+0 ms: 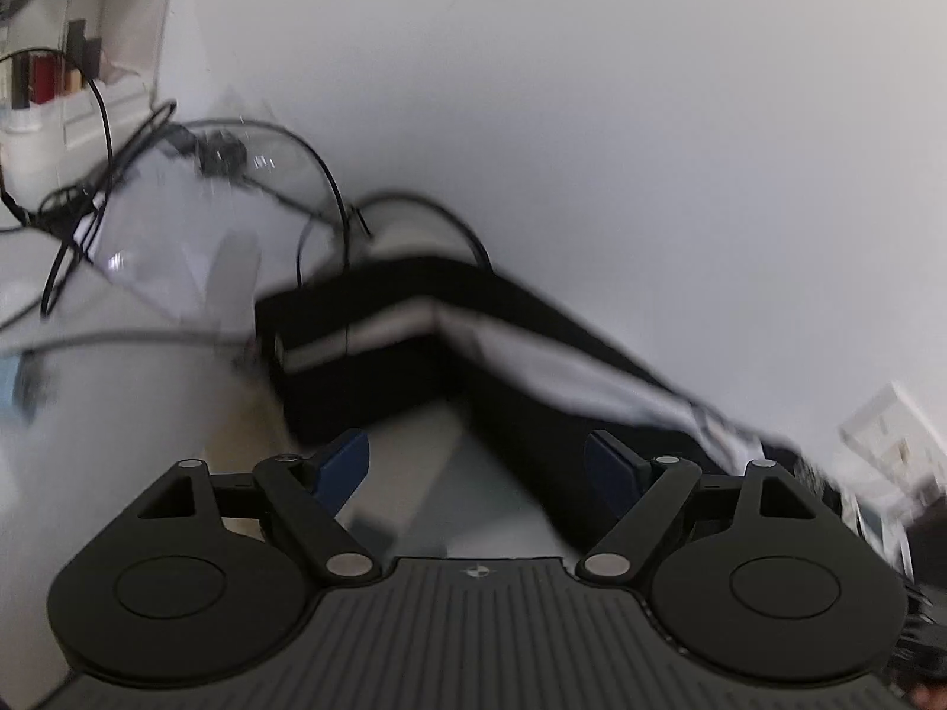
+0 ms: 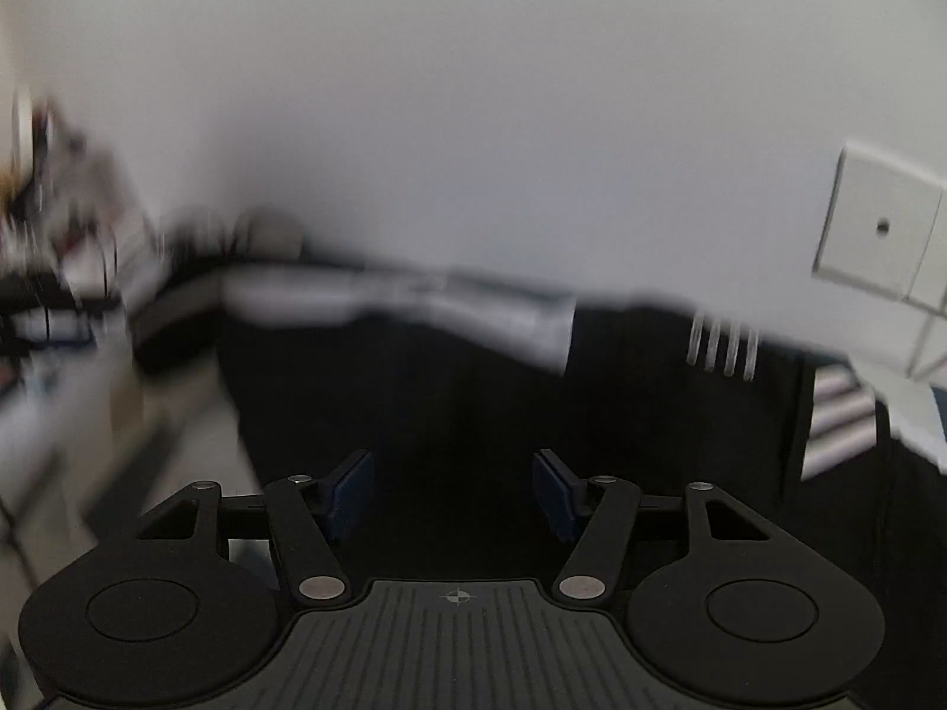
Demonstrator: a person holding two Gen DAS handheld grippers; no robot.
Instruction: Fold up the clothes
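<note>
A black garment with white stripes (image 1: 414,355) lies folded on a pale surface against the white wall in the left wrist view. My left gripper (image 1: 476,464) hangs just in front of it, jaws wide apart, nothing between the blue pads (image 1: 343,461). The right wrist view is blurred; the same black garment (image 2: 473,390) fills its middle, with a white band (image 2: 414,302) along its far edge and white stripes (image 2: 725,349) at the right. My right gripper (image 2: 453,488) stands open over the dark cloth, its pads (image 2: 355,488) gripping nothing.
Black cables (image 1: 319,177) loop over the surface at the left beside a clear plastic box (image 1: 89,47) holding small items. A clear plastic sheet (image 1: 160,236) lies beside the garment. A white wall plate (image 2: 876,231) sits at the right. The white wall (image 1: 592,118) rises right behind the garment.
</note>
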